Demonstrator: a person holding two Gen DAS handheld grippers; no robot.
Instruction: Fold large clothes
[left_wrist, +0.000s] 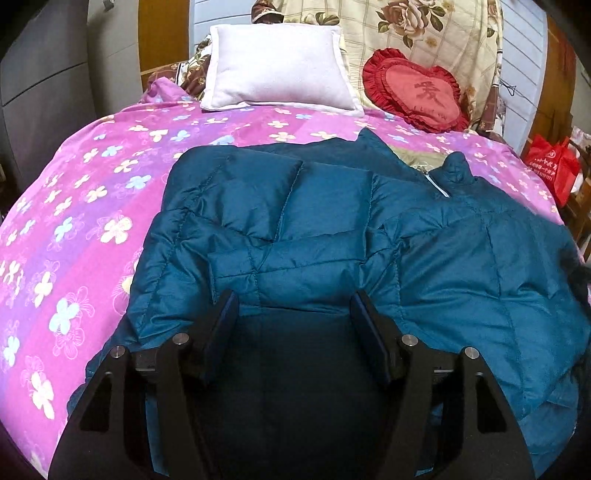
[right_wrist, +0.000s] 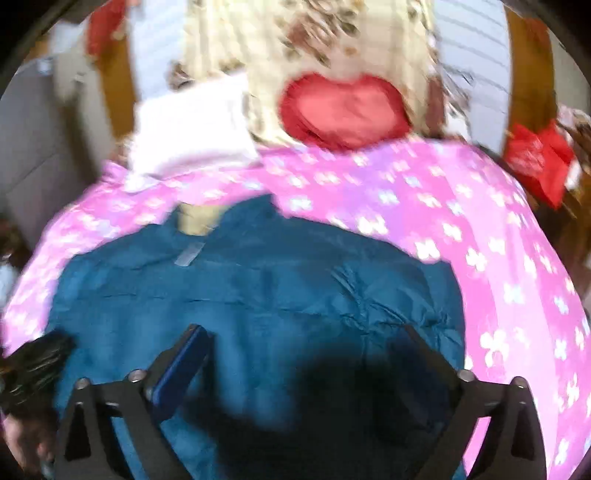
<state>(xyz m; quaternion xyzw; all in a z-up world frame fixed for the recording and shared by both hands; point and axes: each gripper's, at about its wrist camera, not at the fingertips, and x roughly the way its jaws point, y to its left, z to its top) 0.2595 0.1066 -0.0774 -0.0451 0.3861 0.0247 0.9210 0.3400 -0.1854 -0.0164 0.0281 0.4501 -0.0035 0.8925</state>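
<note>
Bed w/ pink floral cover (left_wrist: 92, 206), seen against a pale wall; a white pillow (left_wrist: 277, 66) and red heart cushion (left_wrist: 413, 94) are propped at the head, a red bag (left_wrist: 552, 166) off to the side. A teal quilted jacket (left_wrist: 332, 221) is spread across the cover, one sleeve folded in over the body, collar toward the heart cushion. Left gripper (left_wrist: 293, 299) is held just over the jacket's near edge, jaws parted, nothing gripped. Right gripper (right_wrist: 306, 332) is seen fully spread above the jacket, empty; view blurred.

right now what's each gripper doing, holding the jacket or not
left gripper: open above the blue jacket, holding nothing.
right gripper: wide open, empty.
</note>
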